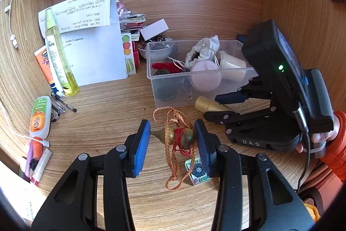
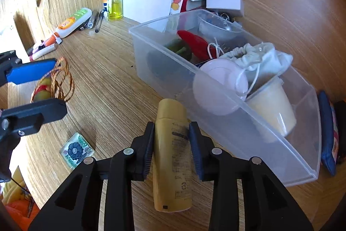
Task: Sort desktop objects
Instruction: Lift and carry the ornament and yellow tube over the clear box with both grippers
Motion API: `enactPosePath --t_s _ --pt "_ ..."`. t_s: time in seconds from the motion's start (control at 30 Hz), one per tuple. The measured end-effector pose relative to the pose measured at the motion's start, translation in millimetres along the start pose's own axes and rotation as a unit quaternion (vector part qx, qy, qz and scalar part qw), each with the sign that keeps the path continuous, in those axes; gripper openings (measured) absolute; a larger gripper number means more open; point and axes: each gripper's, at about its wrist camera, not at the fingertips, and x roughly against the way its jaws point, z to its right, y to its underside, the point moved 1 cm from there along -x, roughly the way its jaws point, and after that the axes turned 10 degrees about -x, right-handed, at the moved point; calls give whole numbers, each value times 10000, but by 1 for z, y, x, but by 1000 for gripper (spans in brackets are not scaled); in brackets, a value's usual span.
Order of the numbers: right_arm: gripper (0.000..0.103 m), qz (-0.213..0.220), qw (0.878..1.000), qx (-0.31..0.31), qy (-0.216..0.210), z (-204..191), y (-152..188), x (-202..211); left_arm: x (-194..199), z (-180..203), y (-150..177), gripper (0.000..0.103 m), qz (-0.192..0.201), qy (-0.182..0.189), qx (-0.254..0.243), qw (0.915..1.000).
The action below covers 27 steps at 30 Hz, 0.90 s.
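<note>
The clear plastic bin (image 2: 248, 127) is serving as the reference point. Just in front of its near wall, the right gripper (image 2: 172, 148) is straddling a tan bottle (image 2: 172, 157) lying on the desk; its pads are lying along both sides of the bottle, but firm contact cannot be confirmed, so whether it is gripping or merely closing cannot be told. Further out from the bin, the left gripper (image 1: 173, 140) is standing wide apart around a green-and-brown gourd charm (image 1: 179, 136) with a braided orange cord (image 1: 173, 157), the pads not yet pressing it. A small floral tile (image 1: 197, 171) is lying just beyond the charm, away from the bin.

Judgement: both pickups are under way. The right tongs should be closing squarely on the bottle's body, since it may roll. The left should be pinching the charm's body rather than its loose cord, keeping clear of the tile.
</note>
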Motion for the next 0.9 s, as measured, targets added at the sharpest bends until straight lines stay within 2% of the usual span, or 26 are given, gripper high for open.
enactPosePath --t_s 0.1,0.23,0.6,0.9 --pt "32 -65 10000 -17 14 1 0 -8 1 -2 -1 42 21 -12 62 10000" --pt "28 -68 9999 -156 23 5 0 -11 2 -4 -3 42 55 -58 125 9999" --pt "24 663 9970 -386 -77 19 -9 49 9 -10 -39 42 438 -74 243 9987" --pt "24 1110 9925 -509 -82 32 -13 85 13 0 -68 42 695 -49 147 9975"
